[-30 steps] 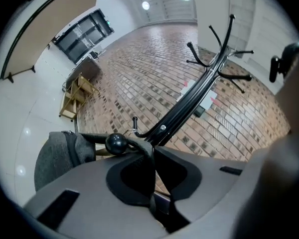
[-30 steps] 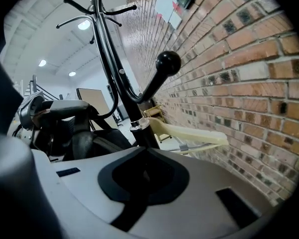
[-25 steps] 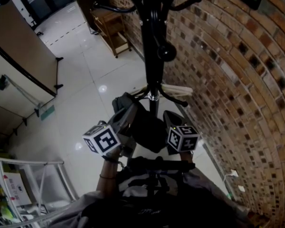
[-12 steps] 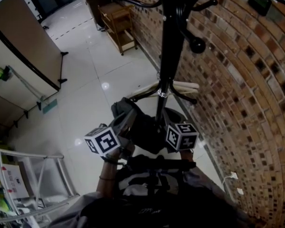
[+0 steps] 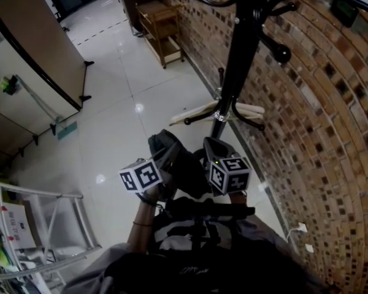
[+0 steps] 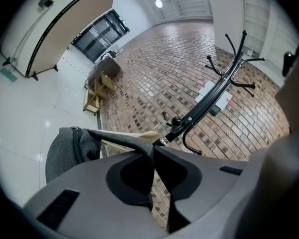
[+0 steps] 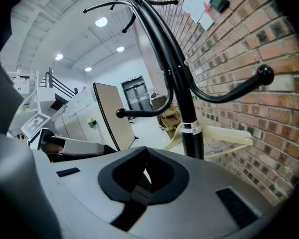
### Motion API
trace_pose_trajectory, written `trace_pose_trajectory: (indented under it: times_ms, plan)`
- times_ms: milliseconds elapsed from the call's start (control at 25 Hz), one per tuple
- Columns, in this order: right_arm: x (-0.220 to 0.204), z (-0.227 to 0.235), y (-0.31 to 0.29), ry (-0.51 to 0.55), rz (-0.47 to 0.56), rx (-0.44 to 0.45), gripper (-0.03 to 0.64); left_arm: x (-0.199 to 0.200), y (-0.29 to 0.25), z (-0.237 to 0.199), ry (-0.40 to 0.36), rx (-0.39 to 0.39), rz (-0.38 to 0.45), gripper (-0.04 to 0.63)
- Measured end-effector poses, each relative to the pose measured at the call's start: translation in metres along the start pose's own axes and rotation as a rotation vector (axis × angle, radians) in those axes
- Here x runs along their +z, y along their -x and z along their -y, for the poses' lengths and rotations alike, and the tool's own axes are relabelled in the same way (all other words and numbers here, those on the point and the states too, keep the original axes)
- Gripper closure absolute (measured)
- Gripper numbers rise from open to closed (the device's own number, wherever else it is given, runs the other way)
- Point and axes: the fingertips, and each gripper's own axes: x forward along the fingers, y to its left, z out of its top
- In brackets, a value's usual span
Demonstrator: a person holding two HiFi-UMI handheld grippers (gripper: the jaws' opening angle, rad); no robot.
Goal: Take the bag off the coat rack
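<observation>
A dark grey bag (image 5: 183,165) hangs between my two grippers, low beside the black coat rack (image 5: 236,60) and below its hooks. My left gripper (image 5: 167,157) is shut on a fold of the bag's grey fabric (image 6: 134,142); the bag's body (image 6: 65,151) bulges to the left of its jaws. My right gripper (image 5: 212,147) is shut on a black strap (image 7: 135,195) that runs out from between its jaws. In the right gripper view the rack's pole (image 7: 182,98) stands straight ahead. The rack (image 6: 217,93) shows at an angle in the left gripper view.
A brick wall (image 5: 319,133) runs along the right, close behind the rack. A pale wooden hanger (image 5: 203,110) hangs low on the pole. A wooden shelf cart (image 5: 162,23) stands farther along the wall. A brown partition board (image 5: 40,45) and a metal frame (image 5: 46,225) are at the left.
In the head view the rack's pole has shifted to the right and the floor scene with it. Both grippers keep their hold on the bag and sit a little closer together.
</observation>
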Motion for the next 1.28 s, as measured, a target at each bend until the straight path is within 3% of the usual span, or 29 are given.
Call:
trace_pose_trajectory:
  times_ms: [360, 720, 1040, 1280]
  plan:
    - [-0.001, -0.011, 0.0, -0.023, -0.031, 0.013, 0.609, -0.005, 0.0, -0.001, 0.015, -0.017, -0.02, 0.555]
    - [0.007, 0.009, 0.001, -0.047, -0.024, 0.041, 0.609, -0.014, -0.03, 0.022, -0.044, -0.033, -0.072, 0.555]
    - [0.006, 0.008, 0.002, -0.046, -0.036, 0.037, 0.609, -0.012, -0.029, 0.028, -0.043, -0.013, -0.073, 0.555]
    - [0.006, 0.007, -0.001, -0.047, -0.035, 0.037, 0.609, -0.016, -0.03, 0.026, -0.068, 0.005, -0.119, 0.555]
